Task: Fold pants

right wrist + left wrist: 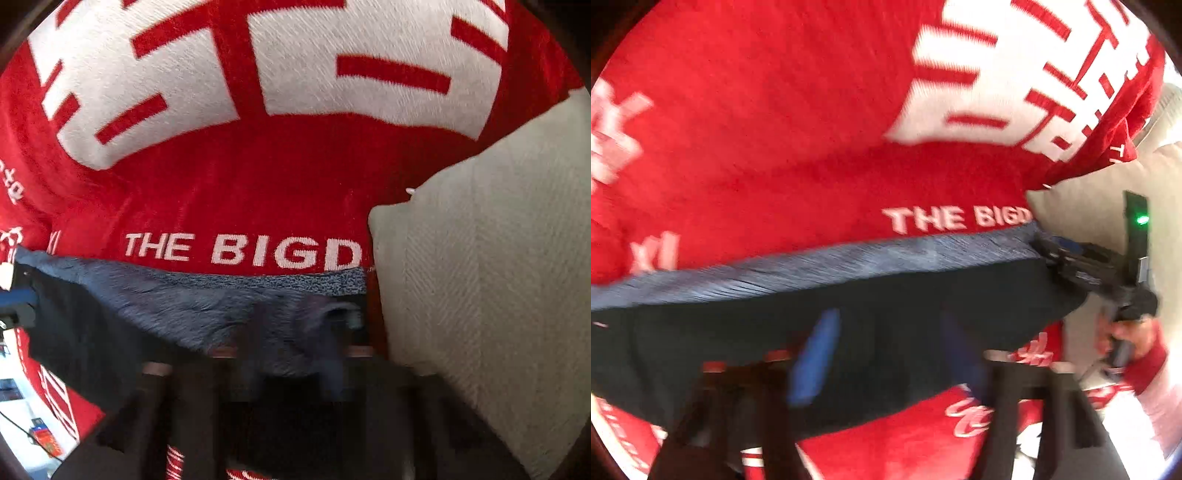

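Left gripper [886, 354]: blue-padded fingers [812, 362] apart at 6 o'clock of left view, dark pants [905, 288] draped between and over them; actual pinch blurred, cannot tell. Pants stretched as band across red blanket [775, 147], grey waistband edge uppermost, below "THE BIGD" lettering. Right gripper [1067, 258] at 3 o'clock, clamped on pants' end. Beige pillow [480, 295] at 3 o'clock in right view, beside pants.

We read "THE BIGD" in white on the red blanket [221, 192], cut off by the cushion [480, 277], rest illegible.
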A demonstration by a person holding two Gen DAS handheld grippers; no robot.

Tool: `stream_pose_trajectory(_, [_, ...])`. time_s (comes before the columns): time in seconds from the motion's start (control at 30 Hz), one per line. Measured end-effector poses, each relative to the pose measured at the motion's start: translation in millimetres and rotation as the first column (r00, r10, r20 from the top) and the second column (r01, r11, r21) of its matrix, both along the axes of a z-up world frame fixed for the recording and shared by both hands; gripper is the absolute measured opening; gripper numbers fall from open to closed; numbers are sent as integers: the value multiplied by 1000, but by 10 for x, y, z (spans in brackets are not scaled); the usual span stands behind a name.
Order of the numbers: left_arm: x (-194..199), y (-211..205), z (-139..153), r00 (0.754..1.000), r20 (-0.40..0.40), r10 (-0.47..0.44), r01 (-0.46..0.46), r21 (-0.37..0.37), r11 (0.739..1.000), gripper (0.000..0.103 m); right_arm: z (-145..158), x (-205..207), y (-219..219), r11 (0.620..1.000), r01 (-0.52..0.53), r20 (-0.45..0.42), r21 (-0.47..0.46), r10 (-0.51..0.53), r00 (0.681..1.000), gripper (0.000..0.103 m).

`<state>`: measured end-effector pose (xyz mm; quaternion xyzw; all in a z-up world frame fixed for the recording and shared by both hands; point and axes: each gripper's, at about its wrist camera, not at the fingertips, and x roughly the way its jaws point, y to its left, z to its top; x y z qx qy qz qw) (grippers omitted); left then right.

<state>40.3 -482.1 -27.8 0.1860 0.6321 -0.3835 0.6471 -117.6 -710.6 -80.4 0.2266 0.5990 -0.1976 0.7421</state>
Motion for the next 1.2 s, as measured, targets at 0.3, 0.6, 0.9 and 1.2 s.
stream_pose_trajectory(0.3, [-43, 98, -358, 987, 158, 5, -23, 109, 994, 83, 731, -314, 133, 990, 121, 176, -70, -107, 978, 28])
stream_pose_trajectory(0.6, [-325, -277, -939, 979, 202, -40, 6, 167, 986, 83, -22, 17, 292, 987, 7, 11, -159, -5, 1000, 24])
stream_pose_trajectory(0.9, [-352, -85, -893, 973, 220, -68, 31, 171, 985, 84, -50, -122, 362, 956, 13, -56, -293, -31, 998, 35])
stream_pose_trajectory(1.2, [219, 487, -781, 956, 247, 160, -206, 173, 963, 84, 244, -978, 669, 974, 166, 33, -156, -163, 986, 43])
